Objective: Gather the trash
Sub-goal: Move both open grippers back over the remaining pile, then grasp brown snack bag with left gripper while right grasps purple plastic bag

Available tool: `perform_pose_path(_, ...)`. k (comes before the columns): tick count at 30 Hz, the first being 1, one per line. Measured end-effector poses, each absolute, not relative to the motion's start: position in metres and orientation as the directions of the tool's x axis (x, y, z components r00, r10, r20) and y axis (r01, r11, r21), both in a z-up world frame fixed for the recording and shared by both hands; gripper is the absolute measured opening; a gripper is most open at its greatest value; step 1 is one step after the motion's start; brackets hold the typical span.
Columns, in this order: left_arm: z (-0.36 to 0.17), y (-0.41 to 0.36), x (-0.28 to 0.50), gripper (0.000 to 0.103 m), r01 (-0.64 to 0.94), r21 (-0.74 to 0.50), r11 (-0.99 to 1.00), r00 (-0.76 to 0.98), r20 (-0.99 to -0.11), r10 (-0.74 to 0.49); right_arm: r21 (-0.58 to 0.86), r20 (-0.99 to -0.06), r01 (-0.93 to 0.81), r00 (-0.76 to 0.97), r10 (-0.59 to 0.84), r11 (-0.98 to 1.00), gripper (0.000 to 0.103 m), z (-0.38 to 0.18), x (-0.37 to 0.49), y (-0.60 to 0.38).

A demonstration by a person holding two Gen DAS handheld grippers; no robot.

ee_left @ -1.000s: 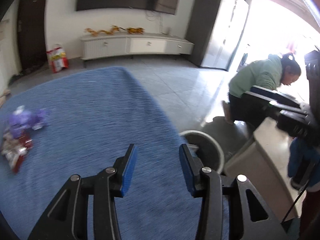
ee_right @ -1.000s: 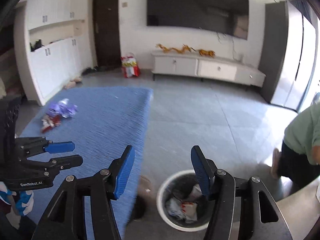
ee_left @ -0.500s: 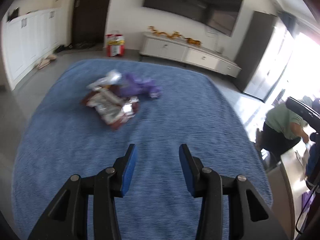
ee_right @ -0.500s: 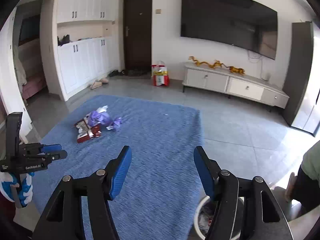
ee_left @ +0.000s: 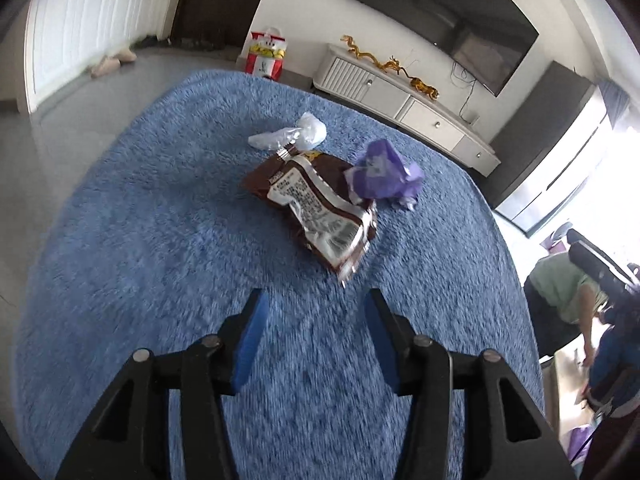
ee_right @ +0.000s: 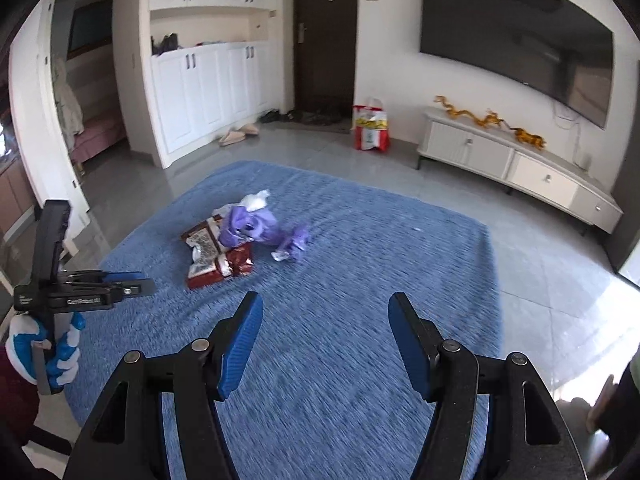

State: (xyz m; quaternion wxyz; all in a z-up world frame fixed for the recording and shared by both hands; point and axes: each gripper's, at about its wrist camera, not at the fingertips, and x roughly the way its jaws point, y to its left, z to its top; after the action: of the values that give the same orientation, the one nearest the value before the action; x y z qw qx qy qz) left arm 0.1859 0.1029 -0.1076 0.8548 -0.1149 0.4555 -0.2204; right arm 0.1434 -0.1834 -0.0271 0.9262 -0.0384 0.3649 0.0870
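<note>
The trash lies in a small pile on the blue rug, and none of it is picked up yet. There is a brown snack bag with white print, a crumpled purple wrapper touching it, and a clear plastic bag just behind them. So most of the job is still to do: each piece must be grabbed and taken away.

The left hand-held gripper hangs over the rug, near the front tip of the brown snack bag. Its jaws have just been opening, and nothing is between them. The right hand-held gripper is farther from the pile, with its jaws wide apart and only rug between them. It has also just been opening a little. I think the left one will reach the brown snack bag first, because it is closest.

The brown snack bag has a white label with small print, but it is too blurry to read. The left hand-held gripper has white writing on its side in the right view; it may say "GenRobot", but I am not sure. A red and yellow bag stands on the floor by the wall, and its words are too small to read.
</note>
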Motion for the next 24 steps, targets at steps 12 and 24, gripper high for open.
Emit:
perform_pose_path(12,-0.133,0.091,0.262,0.048,0.277,-0.479,0.833,0.429,-0.714,-0.554,0.055,-0.707,-0.327,0.654,0.268,0.944,0.064,-0.056,0.232,-0.128)
perform_pose_path(24,-0.131,0.073,0.270,0.032,0.328,-0.405,0.854,0.474,-0.711,-0.519,0.218,-0.738,-0.321,0.564,0.371,0.922,0.058,-0.102,0.294,-0.102)
